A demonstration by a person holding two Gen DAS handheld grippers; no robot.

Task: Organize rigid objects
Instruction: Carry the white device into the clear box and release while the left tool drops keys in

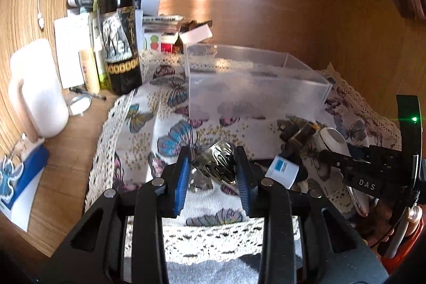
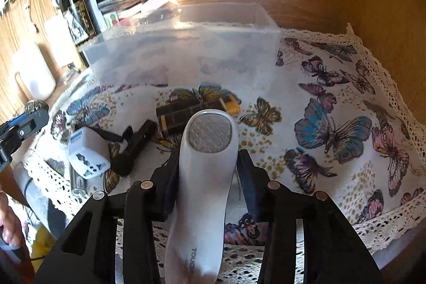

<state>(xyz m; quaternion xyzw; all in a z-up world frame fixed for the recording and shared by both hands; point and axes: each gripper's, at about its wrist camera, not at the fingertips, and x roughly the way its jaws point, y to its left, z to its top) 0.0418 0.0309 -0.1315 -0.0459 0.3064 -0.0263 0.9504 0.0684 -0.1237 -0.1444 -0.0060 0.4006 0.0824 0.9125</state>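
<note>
My left gripper (image 1: 213, 164) clamps a small glass bottle (image 1: 214, 164) with a dark gold label, just above the butterfly cloth (image 1: 138, 145). My right gripper (image 2: 207, 164) straddles a white handheld device (image 2: 205, 164); I cannot tell whether its fingers press it. The clear plastic box (image 1: 255, 81) stands beyond both.

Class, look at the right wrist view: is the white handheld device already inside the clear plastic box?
No: the white handheld device lies between the right gripper fingers, on the near side of the clear plastic box.
</note>
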